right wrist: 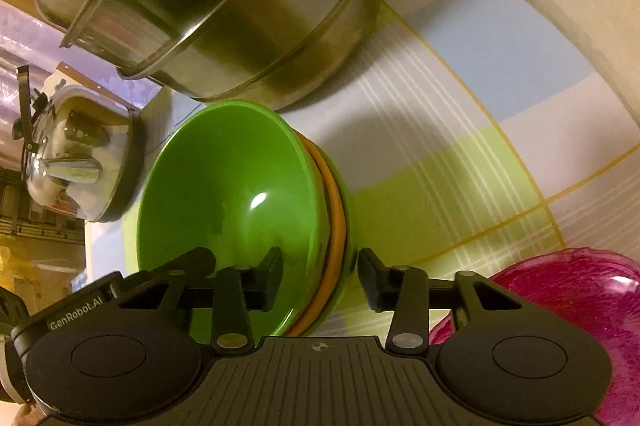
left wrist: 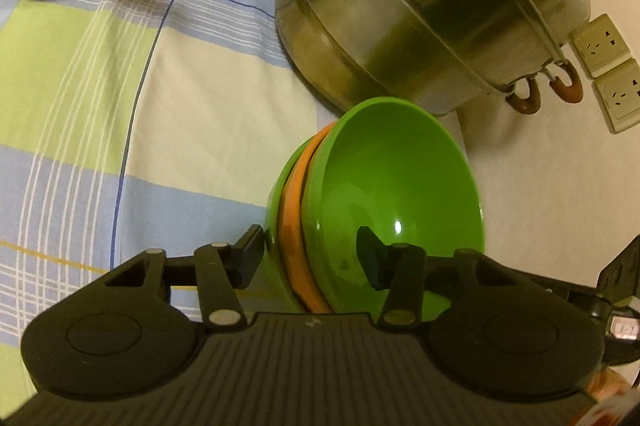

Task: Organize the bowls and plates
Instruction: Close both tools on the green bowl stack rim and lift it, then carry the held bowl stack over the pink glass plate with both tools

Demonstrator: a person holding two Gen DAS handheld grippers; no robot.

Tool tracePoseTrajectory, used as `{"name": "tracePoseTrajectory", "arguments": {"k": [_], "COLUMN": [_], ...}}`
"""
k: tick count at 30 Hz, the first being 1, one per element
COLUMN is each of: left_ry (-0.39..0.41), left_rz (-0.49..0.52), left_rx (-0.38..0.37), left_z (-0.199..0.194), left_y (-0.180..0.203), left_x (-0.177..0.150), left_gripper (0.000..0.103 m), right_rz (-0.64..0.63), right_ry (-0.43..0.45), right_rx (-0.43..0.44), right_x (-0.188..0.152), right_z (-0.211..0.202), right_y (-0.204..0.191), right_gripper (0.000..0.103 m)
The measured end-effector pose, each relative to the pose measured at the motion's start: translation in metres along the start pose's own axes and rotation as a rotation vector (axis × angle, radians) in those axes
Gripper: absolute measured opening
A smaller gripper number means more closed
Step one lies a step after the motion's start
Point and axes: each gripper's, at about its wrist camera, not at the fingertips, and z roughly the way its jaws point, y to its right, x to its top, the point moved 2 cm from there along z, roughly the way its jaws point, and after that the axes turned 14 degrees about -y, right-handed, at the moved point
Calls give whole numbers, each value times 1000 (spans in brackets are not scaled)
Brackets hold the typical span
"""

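A stack of nested bowls, green with an orange one between (left wrist: 384,194), is held between both grippers above the checked cloth. My left gripper (left wrist: 312,258) straddles the stack's rim, one finger outside and one inside the top green bowl. My right gripper (right wrist: 320,278) straddles the opposite rim of the same stack (right wrist: 240,194), one finger inside the top bowl and one outside. Both sets of jaws are closed on the rim. A magenta glass dish (right wrist: 560,306) lies at the lower right of the right wrist view.
A large steel steamer pot (left wrist: 432,6) stands just beyond the bowls on the checked tablecloth (left wrist: 100,86). A steel kettle (right wrist: 80,166) stands farther off. Wall sockets (left wrist: 612,74) sit behind the pot.
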Motion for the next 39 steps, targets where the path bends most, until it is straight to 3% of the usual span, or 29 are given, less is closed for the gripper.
{"name": "tracePoseTrajectory", "arguments": {"k": [9,19,27,39], "left_ry": [-11,-15,-5,23], "left_rz": [39,60,85,134], "left_rx": [54,88,99,69], "left_z": [2,-4,-28,-87], "left_y": [0,2,7,44], "left_x": [0,-9,-26,-71], "left_gripper": [31,30,30,30], "right_rz": [-13,-44,-48,-40], "right_ry": [-3,-3,-2,51], "right_rx": [-35,-93,-82,-77], "right_x": [5,-1,-23,-80], "right_z": [7,5,-9,-74], "right_y": [1,-8,-17,-31], "right_gripper": [31,27,27,27]}}
